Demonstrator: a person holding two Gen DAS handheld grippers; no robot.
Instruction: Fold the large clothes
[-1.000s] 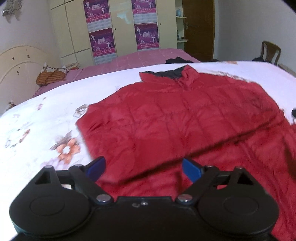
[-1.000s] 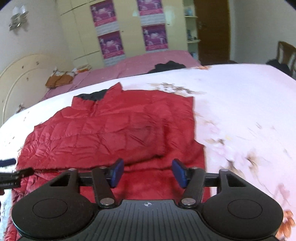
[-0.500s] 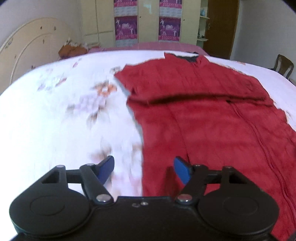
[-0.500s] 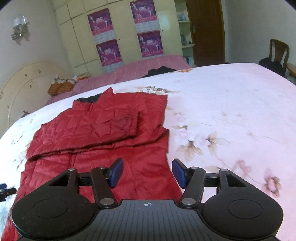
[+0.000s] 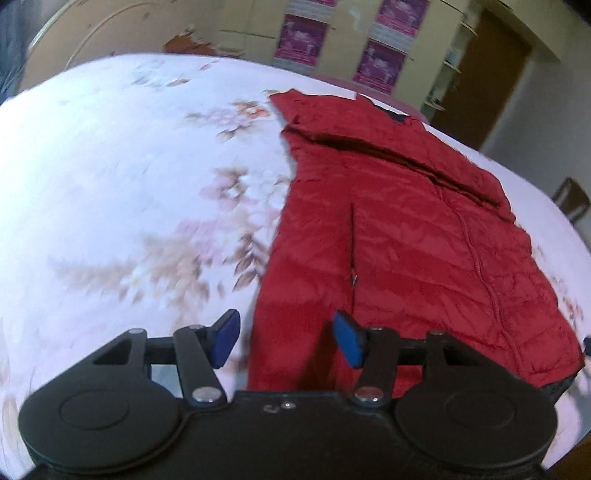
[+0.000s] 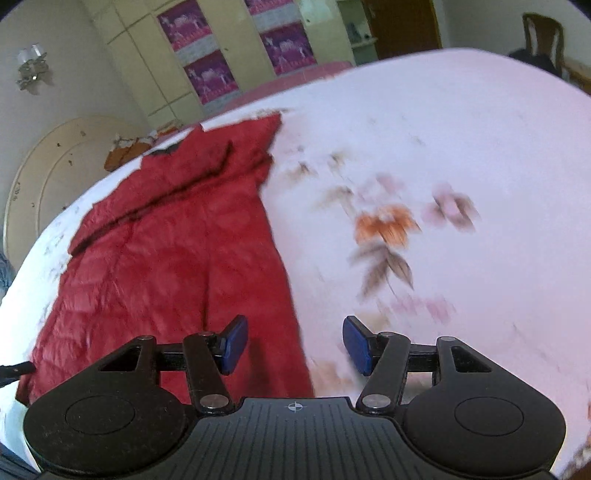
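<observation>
A red quilted jacket (image 5: 406, 236) lies flat on the flowered bedspread (image 5: 110, 166), sleeves folded across its chest, dark collar at the far end. My left gripper (image 5: 284, 341) hovers over the jacket's near left hem corner; its jaws are closing, with the hem edge below the gap and the blue pads off the cloth. In the right wrist view the same jacket (image 6: 166, 251) fills the left half. My right gripper (image 6: 295, 345) hangs open above the jacket's right hem edge, one pad over red cloth, the other over the bedspread (image 6: 461, 166).
A cream headboard (image 6: 40, 184) stands at the far left. Wardrobe doors with purple posters (image 6: 210, 77) line the back wall. A brown door (image 5: 484, 74) and a wooden chair (image 6: 541, 33) sit at the right. A folded orange cloth (image 6: 125, 153) lies near the headboard.
Both grippers have swept back from the jacket's chest to its near hem, left toward the left edge, right toward the right edge. The left jaws have narrowed. The jacket lies still.
</observation>
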